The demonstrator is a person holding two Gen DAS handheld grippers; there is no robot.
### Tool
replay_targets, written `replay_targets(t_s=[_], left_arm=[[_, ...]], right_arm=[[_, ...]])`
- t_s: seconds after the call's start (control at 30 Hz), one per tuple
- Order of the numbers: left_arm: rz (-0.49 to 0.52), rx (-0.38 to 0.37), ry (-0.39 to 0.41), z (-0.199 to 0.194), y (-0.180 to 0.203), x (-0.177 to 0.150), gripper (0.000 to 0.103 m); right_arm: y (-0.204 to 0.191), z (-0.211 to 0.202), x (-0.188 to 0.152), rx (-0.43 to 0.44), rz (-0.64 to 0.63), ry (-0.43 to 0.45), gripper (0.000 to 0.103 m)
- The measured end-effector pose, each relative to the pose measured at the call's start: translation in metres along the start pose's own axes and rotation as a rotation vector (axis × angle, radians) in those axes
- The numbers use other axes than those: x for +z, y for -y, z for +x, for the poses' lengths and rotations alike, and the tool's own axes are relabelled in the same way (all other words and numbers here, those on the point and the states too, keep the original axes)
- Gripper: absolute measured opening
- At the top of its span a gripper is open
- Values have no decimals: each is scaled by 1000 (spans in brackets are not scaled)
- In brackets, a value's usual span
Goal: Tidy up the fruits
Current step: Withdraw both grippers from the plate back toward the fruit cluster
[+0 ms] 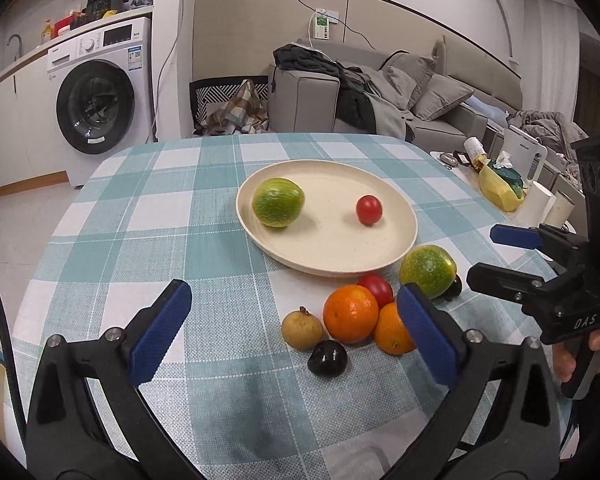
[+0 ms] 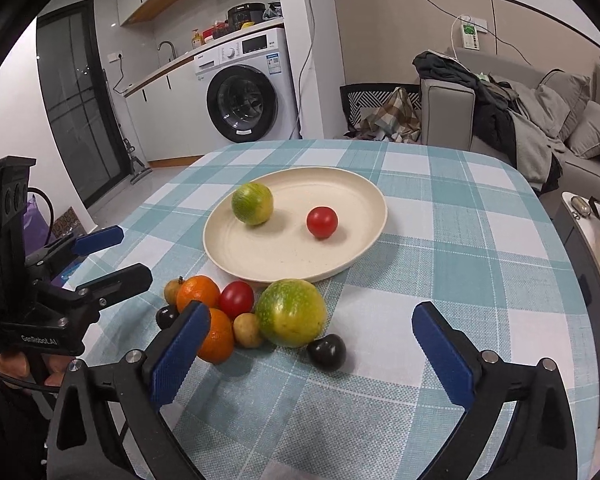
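Blue-padded fingers of the left gripper (image 1: 296,330) fill the near edge of the left wrist view, spread wide with nothing between them. The right gripper (image 2: 314,354) stands equally wide and empty over the checked tablecloth (image 2: 480,240).

Two fruits already lie on the cream plate (image 2: 352,188) at the table's centre: a green melon-like fruit (image 2: 252,208) to the left and a red tomato (image 2: 321,221) to the right, well apart. The remaining fruits sit in a tight cluster just near of the plate rim: a large green-yellow fruit (image 2: 291,312), two oranges (image 2: 198,293) (image 2: 219,340), a second tomato (image 2: 236,298), two small tan fruits (image 2: 247,329) (image 2: 172,290) and two dark plums (image 2: 327,351) (image 2: 166,316).

The step in hand is judged to be choosing the next fruit. Recommended procedure: take an outlying piece first, such as the near dark plum, so neighbours are not nudged; centre the pads on the fruit's widest part; close gently, since round fruit rolls.

Limits of view: the near orange is partly covered by a finger in both views, and the far dark plum is mostly hidden. Exact fruit varieties cannot be confirmed.
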State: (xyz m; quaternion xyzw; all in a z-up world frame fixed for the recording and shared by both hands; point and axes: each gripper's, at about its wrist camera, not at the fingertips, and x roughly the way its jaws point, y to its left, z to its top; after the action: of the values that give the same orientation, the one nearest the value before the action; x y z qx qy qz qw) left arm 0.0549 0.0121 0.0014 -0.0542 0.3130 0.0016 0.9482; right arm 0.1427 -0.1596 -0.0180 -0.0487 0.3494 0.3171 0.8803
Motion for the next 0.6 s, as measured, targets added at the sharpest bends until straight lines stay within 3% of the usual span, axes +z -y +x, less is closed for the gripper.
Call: replay_targets(t_s=[0.6], left_arm=[[66, 7, -93, 18, 9, -8, 102]], right_arm=[[13, 27, -17, -34, -5, -141, 103]])
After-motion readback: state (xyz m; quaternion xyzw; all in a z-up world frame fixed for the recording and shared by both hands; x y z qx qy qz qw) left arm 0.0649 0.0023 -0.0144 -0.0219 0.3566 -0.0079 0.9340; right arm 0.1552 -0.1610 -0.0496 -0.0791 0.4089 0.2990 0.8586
